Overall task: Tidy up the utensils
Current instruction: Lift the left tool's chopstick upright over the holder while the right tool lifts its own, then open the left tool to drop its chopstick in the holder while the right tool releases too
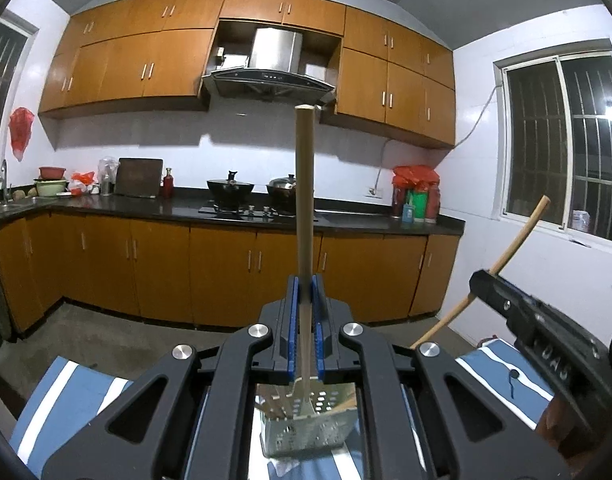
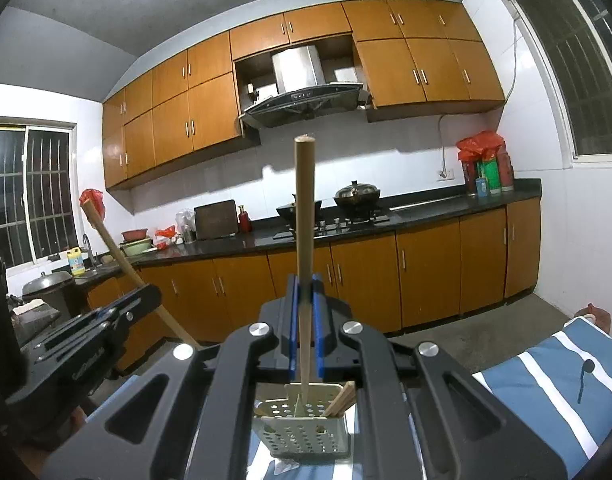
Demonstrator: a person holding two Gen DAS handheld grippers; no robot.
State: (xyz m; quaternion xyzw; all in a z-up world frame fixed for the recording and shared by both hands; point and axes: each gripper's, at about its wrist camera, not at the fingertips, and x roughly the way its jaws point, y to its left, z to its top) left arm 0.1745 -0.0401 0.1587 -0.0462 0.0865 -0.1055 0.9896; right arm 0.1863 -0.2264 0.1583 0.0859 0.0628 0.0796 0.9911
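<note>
My left gripper (image 1: 305, 292) is shut on the wooden handle (image 1: 305, 192) of a metal spatula, held upright with its blade down in a perforated metal utensil holder (image 1: 306, 432). My right gripper (image 2: 305, 292) is shut on the wooden handle (image 2: 305, 216) of another utensil, also upright with its lower end in the same holder (image 2: 302, 428). Chopsticks (image 2: 340, 398) lean in the holder's right corner. Each gripper shows in the other's view: the right one (image 1: 518, 312) with its slanted handle (image 1: 518, 236), the left one (image 2: 90, 336) with its slanted handle (image 2: 118, 252).
The holder stands on a blue and white striped cloth (image 2: 554, 384). Beyond it are a concrete floor (image 1: 106, 328), orange cabinets and a black counter (image 1: 226, 208) with pots on a stove (image 1: 234, 190). Windows are on both side walls.
</note>
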